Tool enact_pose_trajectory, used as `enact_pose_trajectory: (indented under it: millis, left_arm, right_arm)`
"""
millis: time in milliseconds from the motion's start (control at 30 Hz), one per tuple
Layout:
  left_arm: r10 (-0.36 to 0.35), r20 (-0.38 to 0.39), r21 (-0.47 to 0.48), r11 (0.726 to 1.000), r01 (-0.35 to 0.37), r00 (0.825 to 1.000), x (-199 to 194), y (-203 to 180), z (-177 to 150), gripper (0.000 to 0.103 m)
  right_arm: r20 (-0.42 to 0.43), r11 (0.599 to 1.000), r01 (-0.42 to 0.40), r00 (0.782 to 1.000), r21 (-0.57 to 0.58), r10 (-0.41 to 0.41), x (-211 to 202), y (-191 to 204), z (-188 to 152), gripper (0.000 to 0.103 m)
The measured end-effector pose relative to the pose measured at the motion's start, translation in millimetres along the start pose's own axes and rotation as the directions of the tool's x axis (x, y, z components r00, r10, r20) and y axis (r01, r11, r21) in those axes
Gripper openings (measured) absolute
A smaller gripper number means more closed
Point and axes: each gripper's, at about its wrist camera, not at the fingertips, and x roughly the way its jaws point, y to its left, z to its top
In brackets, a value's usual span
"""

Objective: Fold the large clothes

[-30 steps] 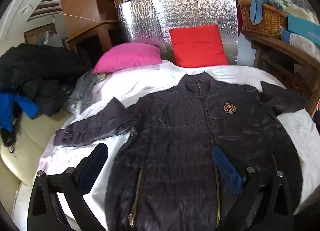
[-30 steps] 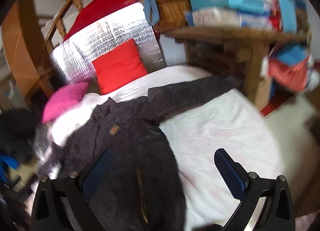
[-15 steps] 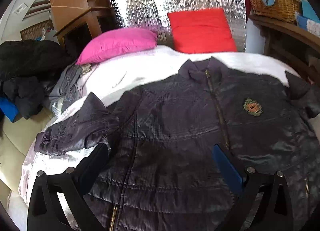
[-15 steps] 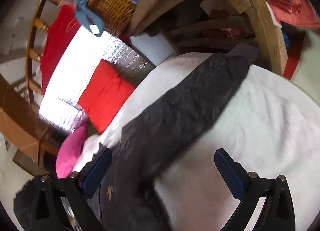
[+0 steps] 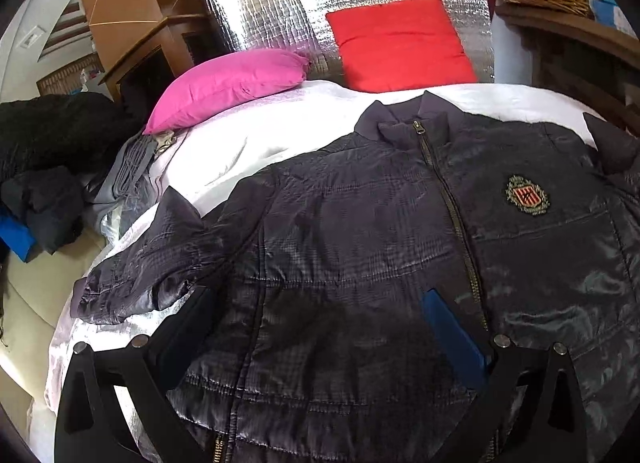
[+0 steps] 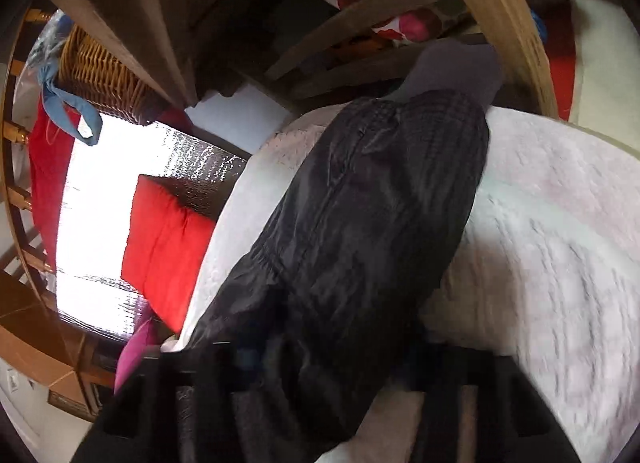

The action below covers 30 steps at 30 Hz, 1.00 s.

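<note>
Two sleeves are spread out and the jacket (image 5: 380, 263) lies flat, zipped, chest badge (image 5: 527, 195) up, on the white bedcover (image 5: 248, 143), so by my reckoning none of the folding is done: both sleeves must come in over the body, then the body be doubled. My left claw (image 5: 320, 327) hangs wide open above the jacket's lower front, its blue pad (image 5: 452, 327) over the quilting near the zip, gripping nothing; whether a fingertip brushes the fabric I cannot tell. Its near sleeve (image 5: 148, 271) lies crumpled just beside the left finger. My right claw (image 6: 332, 359) has just been closing, with the jacket's other sleeve (image 6: 360, 223) between the jaws; the picture is blurred, but the dark fabric bunches at the pads and I judge it clenched on that sleeve partway along. The cuff (image 6: 456, 71) reaches past the bed's edge toward the wooden frame (image 6: 508, 23). The pink pillow (image 5: 228, 83) and red cushion (image 5: 400, 43) sit well clear at the head
</note>
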Motion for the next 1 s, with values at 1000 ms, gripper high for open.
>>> enact_pose_trajectory:
  millis: [1000]
  left_arm:
    - [0.029, -0.027, -0.267, 0.963, -0.035, 0.999, -16, 118, -20, 0.103]
  right_arm:
    - [-0.622, 0.785, -0.442, 0.777, -0.434, 0.093, 16, 234, -363, 0.030]
